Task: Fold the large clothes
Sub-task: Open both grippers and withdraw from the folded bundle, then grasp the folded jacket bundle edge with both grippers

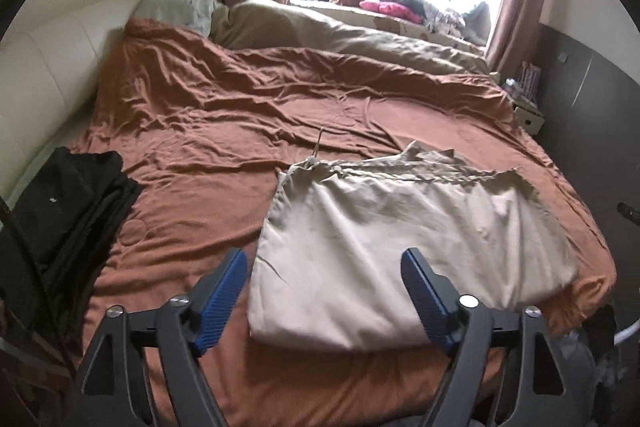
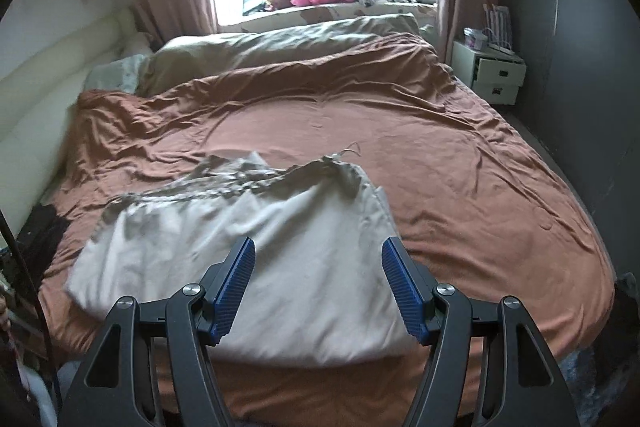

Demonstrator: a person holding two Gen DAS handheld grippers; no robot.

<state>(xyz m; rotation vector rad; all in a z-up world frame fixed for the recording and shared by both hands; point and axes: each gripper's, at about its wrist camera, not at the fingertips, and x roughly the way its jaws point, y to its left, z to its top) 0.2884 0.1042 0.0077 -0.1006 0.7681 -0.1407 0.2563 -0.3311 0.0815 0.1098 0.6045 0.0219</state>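
Note:
A beige garment (image 1: 400, 239) with a drawstring waist lies folded over on the rust-brown bedspread (image 1: 240, 107), near the foot of the bed. In the right wrist view the same garment (image 2: 256, 251) spreads across the lower middle. My left gripper (image 1: 326, 259) hovers above the garment's near left part, jaws wide apart, nothing between the blue pads. My right gripper (image 2: 318, 249) hangs over the garment's near right part, also open and holding nothing. Neither gripper touches the cloth.
A pile of black clothes (image 1: 76, 199) sits at the bed's left edge. A tan duvet (image 1: 320, 35) lies bunched toward the window. A white nightstand (image 2: 496, 75) stands at the far right of the bed. A cream padded headboard (image 1: 48, 59) runs along the left.

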